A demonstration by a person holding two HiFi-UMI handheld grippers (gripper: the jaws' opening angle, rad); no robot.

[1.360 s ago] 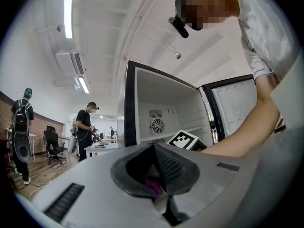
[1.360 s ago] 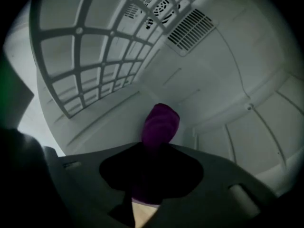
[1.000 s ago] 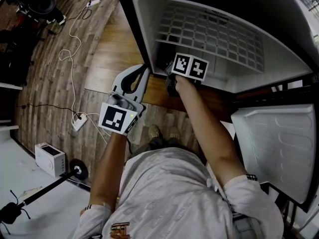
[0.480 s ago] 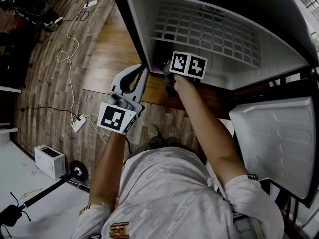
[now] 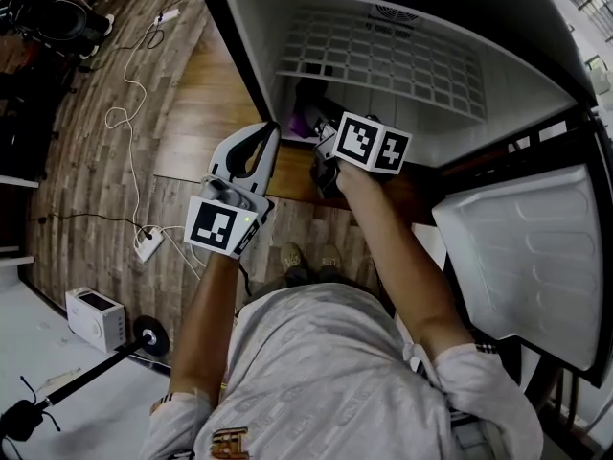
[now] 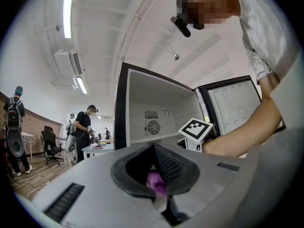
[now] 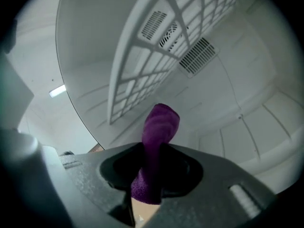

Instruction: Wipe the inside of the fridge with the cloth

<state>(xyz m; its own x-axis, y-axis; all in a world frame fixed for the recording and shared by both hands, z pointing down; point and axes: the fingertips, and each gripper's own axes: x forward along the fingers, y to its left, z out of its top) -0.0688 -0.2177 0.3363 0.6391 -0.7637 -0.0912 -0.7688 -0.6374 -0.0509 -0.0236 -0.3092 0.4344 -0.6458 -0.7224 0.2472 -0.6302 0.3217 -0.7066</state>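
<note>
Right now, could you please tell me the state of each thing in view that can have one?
fridge: open, wire shelf in place.
fridge door: swung wide open.
purple cloth: pinched, its end sticking past the jaws.
right gripper: shut on the purple cloth.
left gripper: jaws together.

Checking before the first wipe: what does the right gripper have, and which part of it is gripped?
The purple cloth. The right gripper has its jaws shut on the cloth's lower part, and a bunched end sticks out past them.
</note>
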